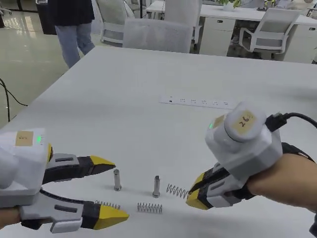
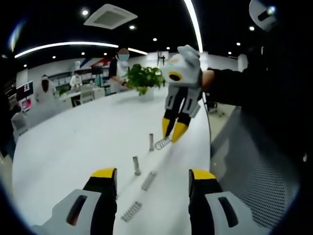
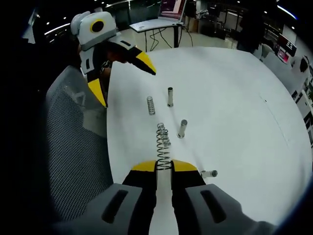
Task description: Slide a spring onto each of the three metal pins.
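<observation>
Over the worktop (image 1: 148, 89), my left gripper (image 1: 121, 190) hangs with jaws released to the left of the centre pin (image 1: 157, 186). My right gripper (image 1: 191, 196), just right of that pin, has its jaws clenched on one end of a spring (image 1: 177, 190). The spring's free end slants toward the centre pin unsupported; I judge it could flex, miss the tip and knock the pin over, and a loose spring (image 1: 149, 208) lying just in front of that pin could be swept away by either gripper.
</observation>
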A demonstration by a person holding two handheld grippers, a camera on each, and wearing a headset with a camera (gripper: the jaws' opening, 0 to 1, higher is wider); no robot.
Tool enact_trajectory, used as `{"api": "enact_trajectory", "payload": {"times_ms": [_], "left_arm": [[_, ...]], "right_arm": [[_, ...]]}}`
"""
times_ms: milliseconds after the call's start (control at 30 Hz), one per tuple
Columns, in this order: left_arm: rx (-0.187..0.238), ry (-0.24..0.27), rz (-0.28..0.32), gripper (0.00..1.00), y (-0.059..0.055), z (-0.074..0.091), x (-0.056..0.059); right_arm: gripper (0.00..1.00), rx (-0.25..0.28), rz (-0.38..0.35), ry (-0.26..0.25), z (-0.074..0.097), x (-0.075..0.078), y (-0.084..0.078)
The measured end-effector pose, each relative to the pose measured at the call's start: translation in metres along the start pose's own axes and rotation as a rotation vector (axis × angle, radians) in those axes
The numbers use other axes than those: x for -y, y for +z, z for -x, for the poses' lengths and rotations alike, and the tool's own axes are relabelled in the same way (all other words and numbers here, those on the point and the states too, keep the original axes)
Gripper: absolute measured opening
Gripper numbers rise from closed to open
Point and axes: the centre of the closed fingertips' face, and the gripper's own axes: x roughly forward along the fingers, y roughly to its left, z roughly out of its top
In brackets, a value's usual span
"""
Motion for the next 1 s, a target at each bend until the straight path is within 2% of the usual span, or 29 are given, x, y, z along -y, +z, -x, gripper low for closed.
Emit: {"api": "enact_trajectory", "payload": {"times_ms": [200,367,533,700,1000], "left_arm": [[-0.003,-0.036,-0.020,0.49,0.008,-0.011,0.007],[0.014,-0.054,-0.006,0.46,0.015,-0.019,0.010],[0.029,-0.066,0.019,0.43,0.013,-0.023,0.012],[0.017,-0.076,0.031,0.39,0.008,-0.024,0.015],[0.034,-0.090,0.054,0.33,0.010,-0.027,0.018]], "right_arm": [[0.07,0.014,0.028,0.013,0.003,-0.008,0.011],[0.07,0.026,0.048,0.017,0.004,-0.012,0.019],[0.07,0.031,0.064,0.020,0.006,-0.015,0.023],[0.07,0.032,0.087,0.029,0.004,-0.018,0.026],[0.07,0.020,0.138,0.053,0.001,-0.026,0.030]]}}
